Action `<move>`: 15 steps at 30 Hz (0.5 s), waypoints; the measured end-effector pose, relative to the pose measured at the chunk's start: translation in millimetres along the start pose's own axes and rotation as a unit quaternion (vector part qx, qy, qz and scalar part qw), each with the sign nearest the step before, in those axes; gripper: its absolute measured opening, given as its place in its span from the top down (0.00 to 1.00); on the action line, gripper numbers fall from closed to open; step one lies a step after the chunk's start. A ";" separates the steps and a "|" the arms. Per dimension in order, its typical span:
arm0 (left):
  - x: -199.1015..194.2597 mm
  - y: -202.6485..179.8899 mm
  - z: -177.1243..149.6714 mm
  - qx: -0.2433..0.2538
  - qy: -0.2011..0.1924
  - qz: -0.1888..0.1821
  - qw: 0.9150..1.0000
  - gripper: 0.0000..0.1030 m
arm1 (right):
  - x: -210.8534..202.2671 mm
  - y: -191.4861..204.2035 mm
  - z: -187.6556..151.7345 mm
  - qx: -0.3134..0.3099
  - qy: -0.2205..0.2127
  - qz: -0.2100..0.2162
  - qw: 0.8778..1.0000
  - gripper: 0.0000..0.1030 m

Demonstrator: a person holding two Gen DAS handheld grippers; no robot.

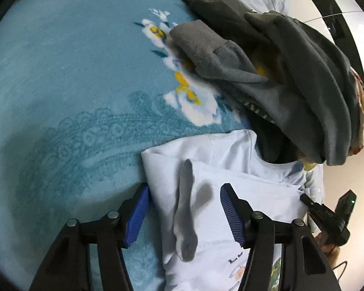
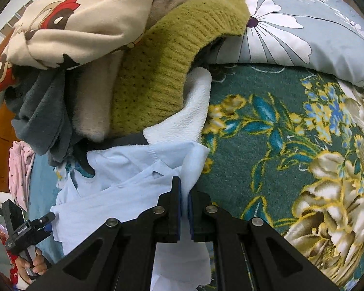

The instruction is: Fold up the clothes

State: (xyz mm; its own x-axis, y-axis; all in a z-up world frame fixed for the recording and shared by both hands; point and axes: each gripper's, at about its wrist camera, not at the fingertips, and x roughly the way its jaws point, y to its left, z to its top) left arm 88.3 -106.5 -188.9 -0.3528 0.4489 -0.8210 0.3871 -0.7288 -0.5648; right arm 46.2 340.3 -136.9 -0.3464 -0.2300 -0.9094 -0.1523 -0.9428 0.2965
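The pale blue shirt (image 1: 225,189) is lying on the teal blanket (image 1: 60,84) of the bed, just in front of the heap of unfolded clothes (image 1: 291,77), and it is the garment now being worked. The right gripper (image 2: 185,208) is pinching an edge of that shirt, its fingers (image 2: 176,201) standing narrow with only a sliver of fabric between them. The left gripper (image 1: 184,215) is hovering over the shirt's other end with its fingers (image 1: 138,215) spread wide, gripping nothing. A grey sock (image 1: 185,211) is lying loose on top of the shirt, between those wide fingers.

Judging from this, the step in hand is the laying out or first fold of the shirt, and the task looks to be at an early stage, since the heap beside the shirt is large. The next move probably calls for the left fingers to lift the sock off the shirt, or to close on the shirt's near edge, so both ends are being held before folding.
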 end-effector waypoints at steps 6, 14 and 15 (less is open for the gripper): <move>1.4 -6.9 -1.7 0.011 -0.011 0.027 1.000 0.92 | -1.9 0.5 -0.8 0.014 0.000 0.001 1.000 0.95; -48.6 -35.5 -25.8 0.092 -0.072 0.035 0.993 0.93 | -43.9 24.7 -10.4 -0.012 -0.032 0.018 0.999 0.95; -57.3 -37.3 -29.2 0.097 -0.081 0.036 0.991 0.93 | -51.8 31.4 -12.7 -0.019 -0.039 0.023 0.999 0.95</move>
State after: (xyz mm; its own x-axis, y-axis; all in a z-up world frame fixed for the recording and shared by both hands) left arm 118.9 -89.9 -123.2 -0.4686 0.3154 -0.8252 0.2505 -0.8483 -0.4665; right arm 71.2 319.5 -84.2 -0.4234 -0.2546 -0.8694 -0.1003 -0.9406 0.3242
